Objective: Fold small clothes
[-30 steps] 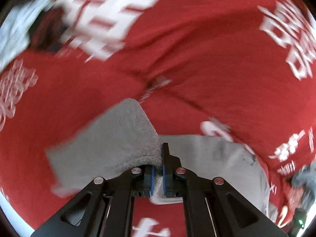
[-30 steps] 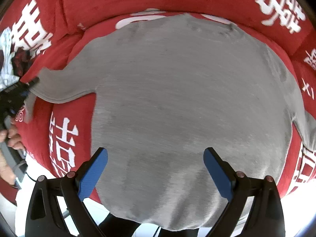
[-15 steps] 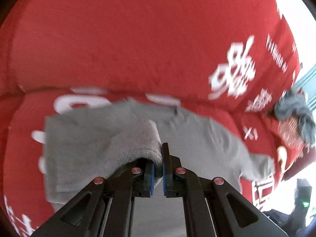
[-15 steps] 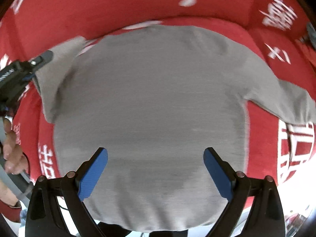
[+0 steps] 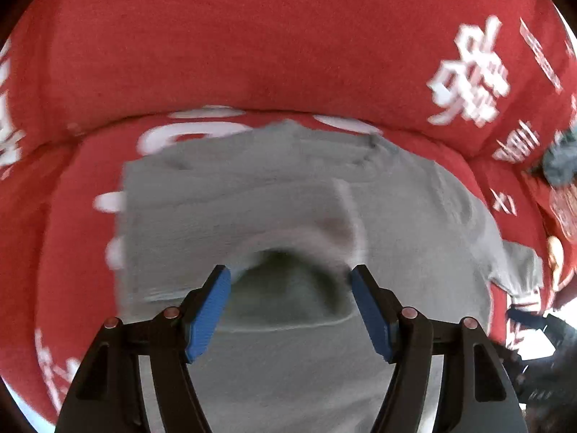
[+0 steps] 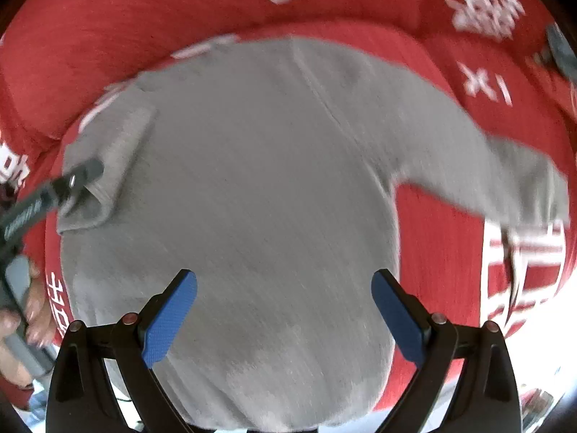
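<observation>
Grey sweater (image 6: 259, 187) hem cut off below — right sleeve (image 6: 505, 176) blurred.

Left gripper spread open over a folded sleeve

The left gripper (image 5: 290, 288), black with blue pads, has its jaws wide apart above a small grey knit sweater (image 5: 414, 223) lying flat on a red fabric sofa with white lettering (image 5: 252, 43). A sleeve (image 5: 288, 216) lies folded across the body, its cuff arching between the pads.

The left gripper (image 5: 290, 281), clamped on the grey knit sweater's (image 6: 252, 180) left sleeve (image 5: 252, 213) before, has opened, leaving that sleeve folded across the sweater's body.
</observation>
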Available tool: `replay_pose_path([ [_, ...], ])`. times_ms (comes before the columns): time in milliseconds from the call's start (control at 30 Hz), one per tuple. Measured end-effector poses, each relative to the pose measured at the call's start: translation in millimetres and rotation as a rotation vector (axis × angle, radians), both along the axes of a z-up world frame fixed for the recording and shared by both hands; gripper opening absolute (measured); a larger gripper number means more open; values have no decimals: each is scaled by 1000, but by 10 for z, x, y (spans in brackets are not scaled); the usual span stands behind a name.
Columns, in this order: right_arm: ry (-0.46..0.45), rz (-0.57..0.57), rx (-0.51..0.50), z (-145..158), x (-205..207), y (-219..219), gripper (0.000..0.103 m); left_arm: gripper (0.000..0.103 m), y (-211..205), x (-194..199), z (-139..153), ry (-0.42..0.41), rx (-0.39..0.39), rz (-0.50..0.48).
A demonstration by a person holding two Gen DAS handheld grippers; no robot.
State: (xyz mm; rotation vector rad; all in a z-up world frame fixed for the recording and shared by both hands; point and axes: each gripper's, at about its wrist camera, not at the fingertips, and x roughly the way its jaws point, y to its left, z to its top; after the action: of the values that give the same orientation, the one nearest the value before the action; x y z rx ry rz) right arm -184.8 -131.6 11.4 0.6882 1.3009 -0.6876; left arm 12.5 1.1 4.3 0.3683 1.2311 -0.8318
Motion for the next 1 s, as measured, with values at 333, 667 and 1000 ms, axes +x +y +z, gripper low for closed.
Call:
replay_pose_path([
  [333, -47, 635, -260, -40, 1599, 827, 97, 71, 827, 644, -488, 22, 194, 230],
  [667, -42, 631, -352, -191, 1905, 797, 11, 71, 728, 632, -565, 11, 192, 202],
  [1000, -389, -286, 138, -245, 324, -704, 16, 71, 519, 940, -424, 33, 136, 183],
])
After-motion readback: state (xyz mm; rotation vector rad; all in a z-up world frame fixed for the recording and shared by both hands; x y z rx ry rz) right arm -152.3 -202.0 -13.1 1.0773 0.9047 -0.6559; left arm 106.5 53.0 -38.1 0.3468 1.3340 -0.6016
